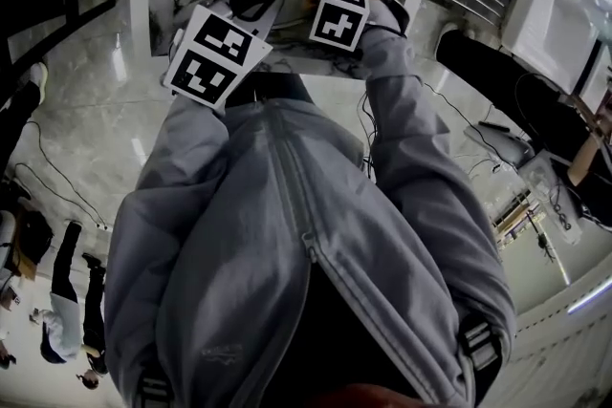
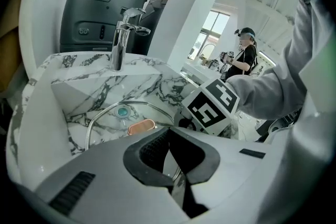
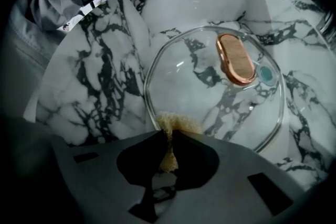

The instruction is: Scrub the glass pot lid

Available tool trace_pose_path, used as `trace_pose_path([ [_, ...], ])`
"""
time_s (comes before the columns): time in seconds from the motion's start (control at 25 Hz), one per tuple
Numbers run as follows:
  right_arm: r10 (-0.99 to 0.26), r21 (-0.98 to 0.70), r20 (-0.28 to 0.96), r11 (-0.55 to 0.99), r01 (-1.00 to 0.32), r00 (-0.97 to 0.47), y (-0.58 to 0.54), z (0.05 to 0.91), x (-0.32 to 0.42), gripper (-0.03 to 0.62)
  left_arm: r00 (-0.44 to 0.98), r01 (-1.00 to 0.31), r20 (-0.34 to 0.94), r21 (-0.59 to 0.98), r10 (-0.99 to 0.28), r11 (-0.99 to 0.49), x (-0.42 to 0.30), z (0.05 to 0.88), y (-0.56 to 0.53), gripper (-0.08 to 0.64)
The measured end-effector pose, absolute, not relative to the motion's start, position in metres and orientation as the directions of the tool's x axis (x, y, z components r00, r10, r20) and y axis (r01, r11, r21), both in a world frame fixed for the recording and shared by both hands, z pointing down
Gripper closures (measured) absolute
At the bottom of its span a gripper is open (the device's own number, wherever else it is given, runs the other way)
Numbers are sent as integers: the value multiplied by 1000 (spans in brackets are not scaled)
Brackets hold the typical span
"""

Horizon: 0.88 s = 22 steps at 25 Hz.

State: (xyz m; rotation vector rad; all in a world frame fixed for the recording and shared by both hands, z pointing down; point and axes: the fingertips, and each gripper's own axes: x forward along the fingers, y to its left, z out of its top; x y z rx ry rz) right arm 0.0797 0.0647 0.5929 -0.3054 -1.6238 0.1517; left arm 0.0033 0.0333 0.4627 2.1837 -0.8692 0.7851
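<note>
While by one lid (image 3: 199,86), two claws (image 2: 169,132) (image 3: 169,134), one sponge (image 3: 177,122)

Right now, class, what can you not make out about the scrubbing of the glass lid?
- Head view: the sponge is hidden behind the right tool and its marker cube.
- Left gripper view: the left tool covers the near rim of the glass lid, so contact is unclear.

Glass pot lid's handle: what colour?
Copper, a shiny rose-gold; the handle shows best in the right gripper view.
</note>
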Motion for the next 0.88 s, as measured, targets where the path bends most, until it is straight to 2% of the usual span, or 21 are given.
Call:
trace_pose_path([
  [0.2, 359, -356, 933, 931, 77, -30, 91, 566, 86, 540, 591, -752, 718, 325, -368, -574, -4, 442, 44, 543],
  [0.4, 328, -325, 939, 945, 42, -105, 101, 521, 80, 540, 585, -758, 719, 320, -375, -568, -10, 418, 55, 543],
  [0.64, 178, -199, 951, 978, -58, -251, 91, 450, 77, 540, 573, -769, 717, 302, -397, -564, -20, 381, 65, 543],
  [0.88, -136, 63, 898, 981, -183, -419, 55, 361, 76, 541, 595, -765, 647, 275, -477, -582, -12, 327, 58, 543],
])
